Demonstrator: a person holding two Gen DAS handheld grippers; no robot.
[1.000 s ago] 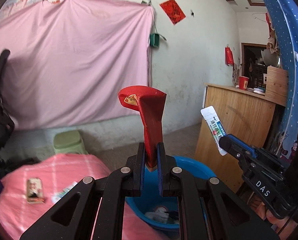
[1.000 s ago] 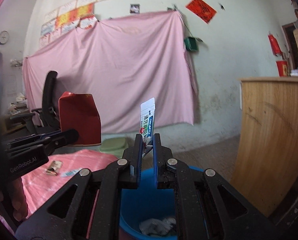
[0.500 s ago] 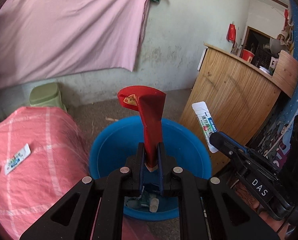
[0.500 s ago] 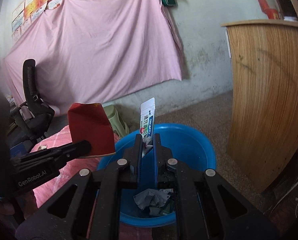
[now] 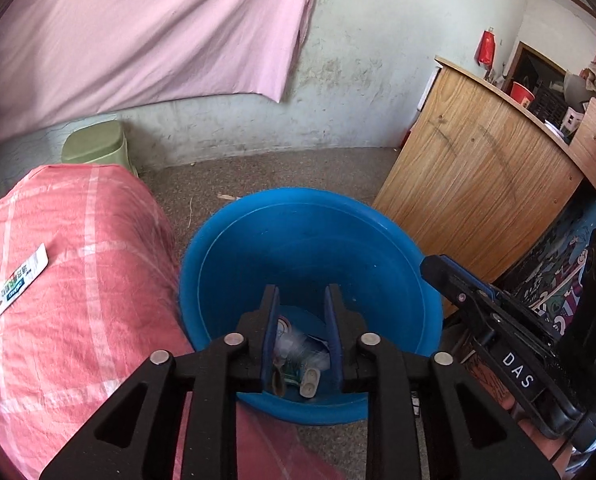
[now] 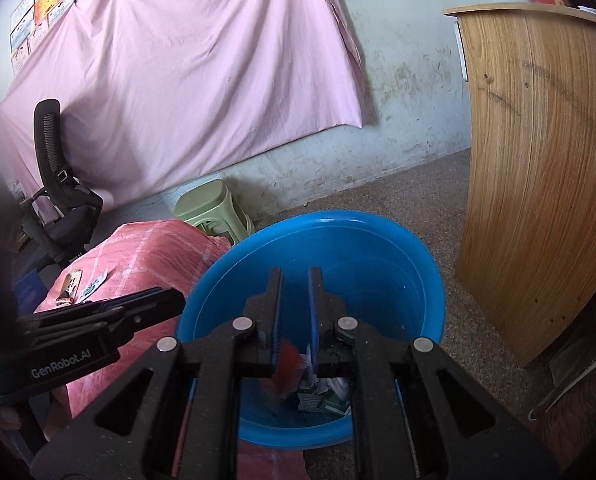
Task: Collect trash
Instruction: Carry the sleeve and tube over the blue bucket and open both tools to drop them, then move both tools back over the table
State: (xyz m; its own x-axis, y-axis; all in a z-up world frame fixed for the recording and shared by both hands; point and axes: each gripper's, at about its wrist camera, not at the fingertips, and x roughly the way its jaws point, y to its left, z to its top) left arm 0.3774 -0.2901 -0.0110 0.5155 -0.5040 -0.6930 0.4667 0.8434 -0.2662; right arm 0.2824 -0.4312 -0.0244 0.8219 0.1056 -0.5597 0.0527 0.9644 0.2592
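A blue basin [image 5: 309, 240] stands on the floor and holds several pieces of trash [image 5: 298, 356]. My left gripper [image 5: 299, 296] is open and empty above the basin. My right gripper [image 6: 294, 280] is open and empty over the same basin [image 6: 377, 248]. A blurred red wrapper [image 6: 286, 364] shows low between its fingers, inside the basin, above the crumpled trash [image 6: 321, 392]. The right gripper's body [image 5: 497, 340] shows at the right of the left wrist view. A toothpaste wrapper [image 5: 20, 280] lies on the pink cloth [image 5: 66, 280].
A wooden counter [image 5: 477, 176] stands right of the basin. A green stool [image 5: 94, 148] sits by the wall. A black office chair [image 6: 54, 184] stands at the left. More wrappers [image 6: 82, 284] lie on the pink cloth.
Both grippers tilted down over the basin and opened. The red wrapper left the left gripper and the toothpaste wrapper left the right gripper; both dropped toward the basin.
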